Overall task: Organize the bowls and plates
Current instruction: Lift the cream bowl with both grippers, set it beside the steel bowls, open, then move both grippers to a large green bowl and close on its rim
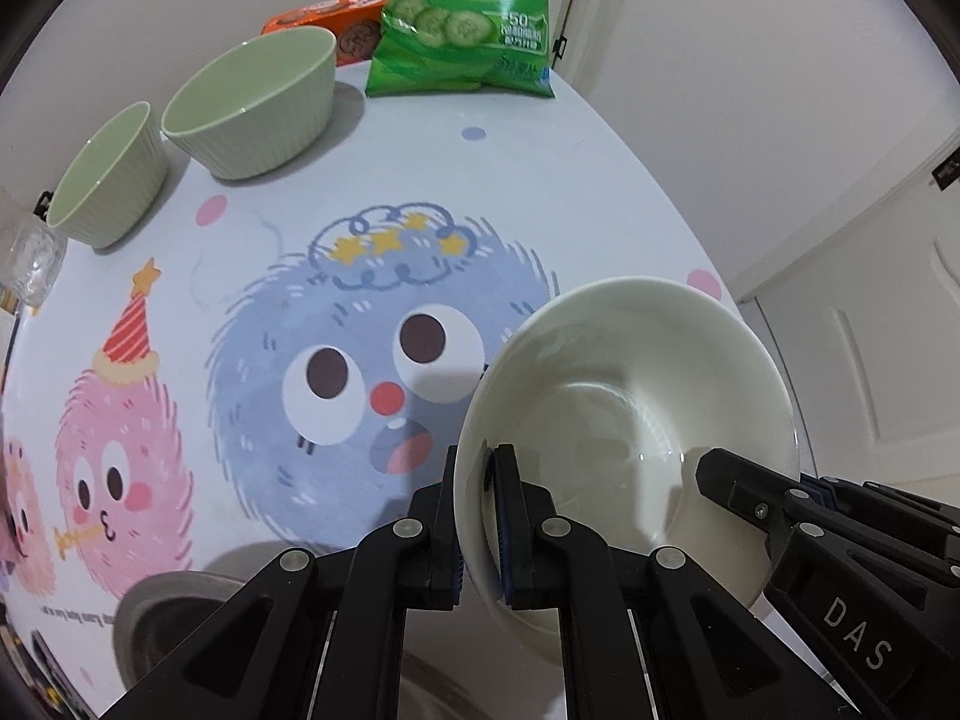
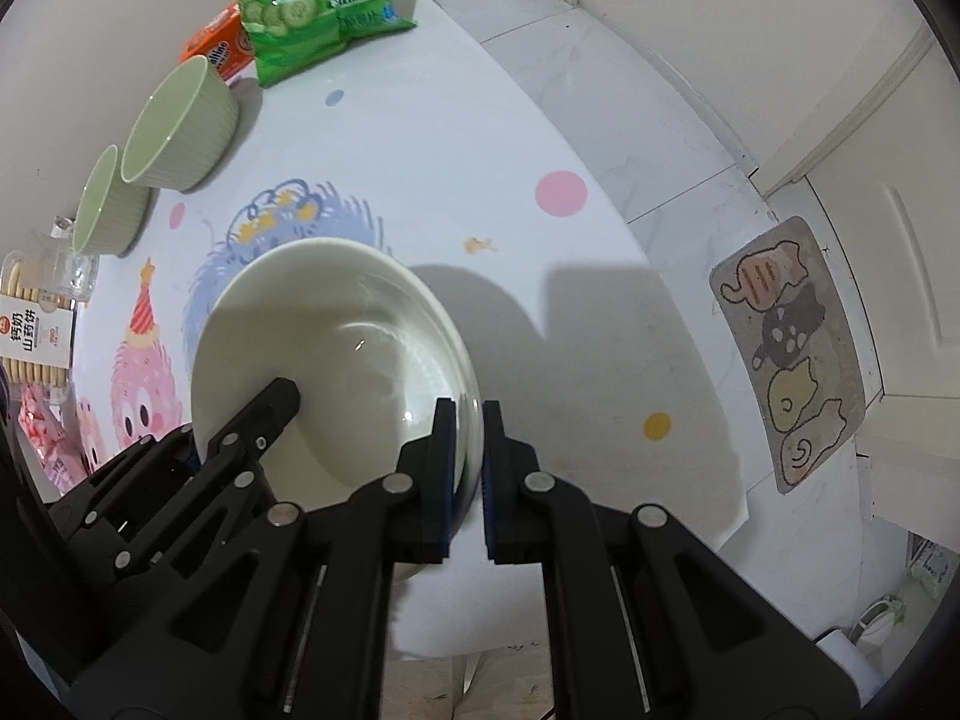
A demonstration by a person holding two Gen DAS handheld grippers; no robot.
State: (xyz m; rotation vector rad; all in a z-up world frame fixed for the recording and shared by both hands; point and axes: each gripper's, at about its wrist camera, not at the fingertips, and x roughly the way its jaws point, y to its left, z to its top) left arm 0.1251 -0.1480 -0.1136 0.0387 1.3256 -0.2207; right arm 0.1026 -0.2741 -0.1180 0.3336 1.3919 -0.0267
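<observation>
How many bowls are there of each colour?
Green bowls: 2, a large bowl and a small bowl
White bowl: 1
Total: 3

- A home is shown: a table [image 1: 540, 180] covered with a cartoon-monster cloth.
- Snacks are kept at its far end: a chip bag [image 1: 462, 18], a biscuit box [image 1: 336, 9].
- A cartoon floor mat [image 2: 792, 348] is laid on white tiles by panelled doors, right.

Left gripper [image 1: 477, 468]: pointing steeply down, jaws clamped on a rim.
Right gripper [image 2: 465, 420]: pointing steeply down, jaws clamped on the opposite rim.
</observation>
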